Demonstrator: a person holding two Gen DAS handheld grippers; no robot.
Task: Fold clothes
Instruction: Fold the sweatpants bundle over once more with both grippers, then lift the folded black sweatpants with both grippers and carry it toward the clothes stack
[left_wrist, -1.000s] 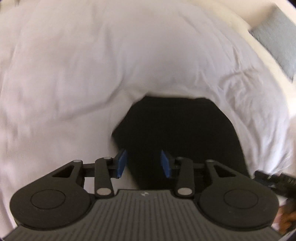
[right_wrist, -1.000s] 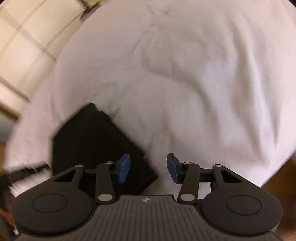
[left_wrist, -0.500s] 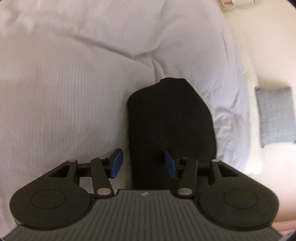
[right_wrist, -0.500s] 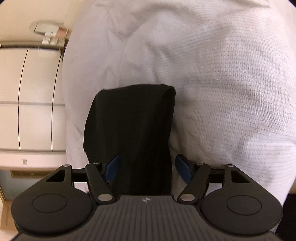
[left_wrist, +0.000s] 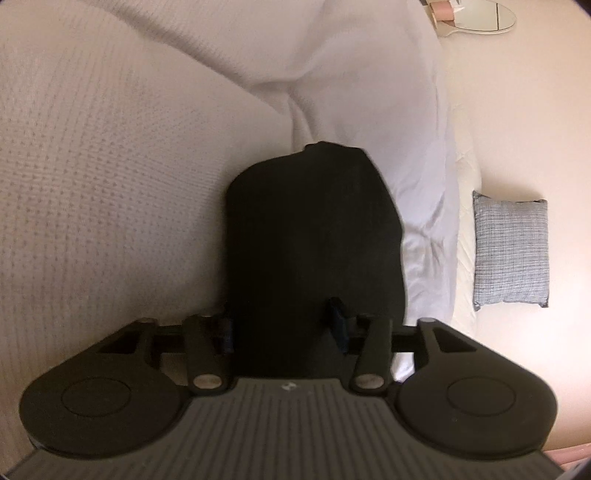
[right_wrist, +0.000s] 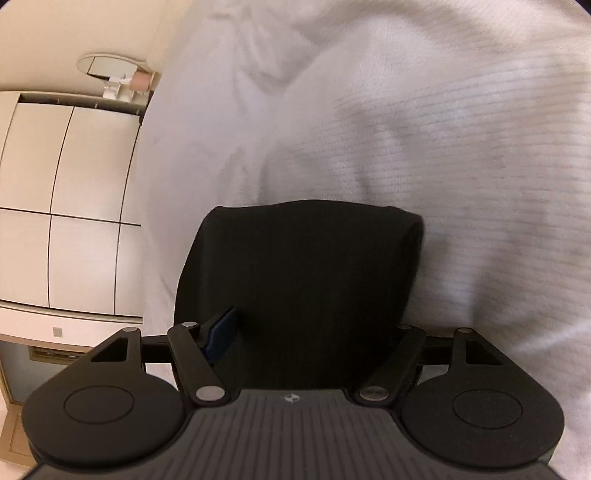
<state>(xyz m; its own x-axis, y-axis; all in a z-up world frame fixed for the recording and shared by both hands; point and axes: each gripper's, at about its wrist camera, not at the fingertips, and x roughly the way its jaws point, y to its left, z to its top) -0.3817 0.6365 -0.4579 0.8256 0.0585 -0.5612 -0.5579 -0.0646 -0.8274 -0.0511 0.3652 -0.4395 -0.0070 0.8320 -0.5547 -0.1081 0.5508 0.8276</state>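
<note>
A folded black garment (left_wrist: 314, 236) lies on a white textured bedspread (left_wrist: 110, 166). It also shows in the right wrist view (right_wrist: 303, 280). My left gripper (left_wrist: 282, 328) is open, its blue-padded fingers (left_wrist: 338, 325) wide apart over the near end of the garment. My right gripper (right_wrist: 314, 336) is open too, straddling the garment's near end; its left blue pad (right_wrist: 221, 328) shows, the right pad is hidden behind the black cloth. Neither gripper holds anything.
The bed's right edge drops to a cream floor (left_wrist: 517, 129) with a grey cushion (left_wrist: 511, 249) and a mirror (left_wrist: 476, 16). In the right wrist view white cabinet doors (right_wrist: 62, 206) stand left of the bed.
Both grippers have come down closer to the black garment, which now fills more of each view. Their fingers stay open and now straddle its near end.
</note>
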